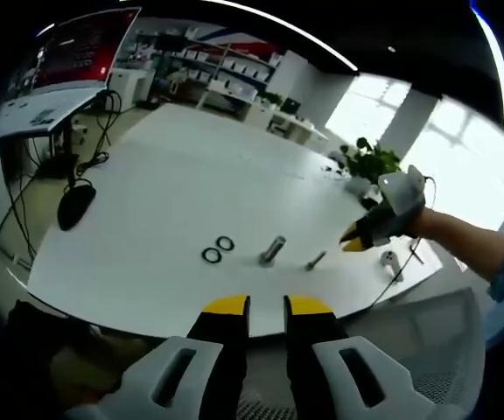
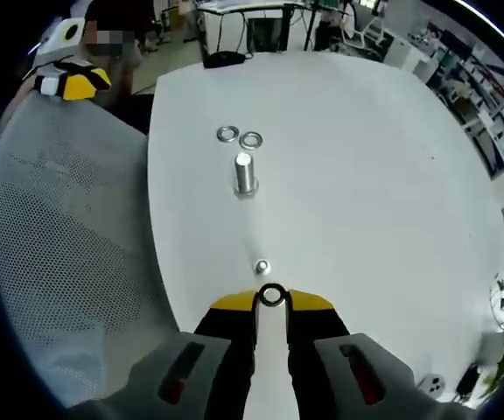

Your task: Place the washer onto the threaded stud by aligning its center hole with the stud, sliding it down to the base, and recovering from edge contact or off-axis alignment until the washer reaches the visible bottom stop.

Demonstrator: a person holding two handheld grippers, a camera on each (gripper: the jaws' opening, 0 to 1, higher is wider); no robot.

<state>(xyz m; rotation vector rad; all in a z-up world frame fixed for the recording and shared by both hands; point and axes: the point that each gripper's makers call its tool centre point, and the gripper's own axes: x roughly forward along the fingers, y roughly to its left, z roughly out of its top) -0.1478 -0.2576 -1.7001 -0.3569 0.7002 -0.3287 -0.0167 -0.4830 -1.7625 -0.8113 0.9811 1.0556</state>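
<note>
Between the yellow tips of the right gripper sits a small steel ring washer, pinched at its rim with its hole in view. Judged light, rigid and slippery (an edge grip suits it). Just beyond stands a short threaded steel stud. Farther off are an upright metal cylinder and two spare washers. Left gripper: tips slightly apart, empty.

washers: two, side by side on the table, just past the big stud
small stud: between big stud and gripped washer
</note>
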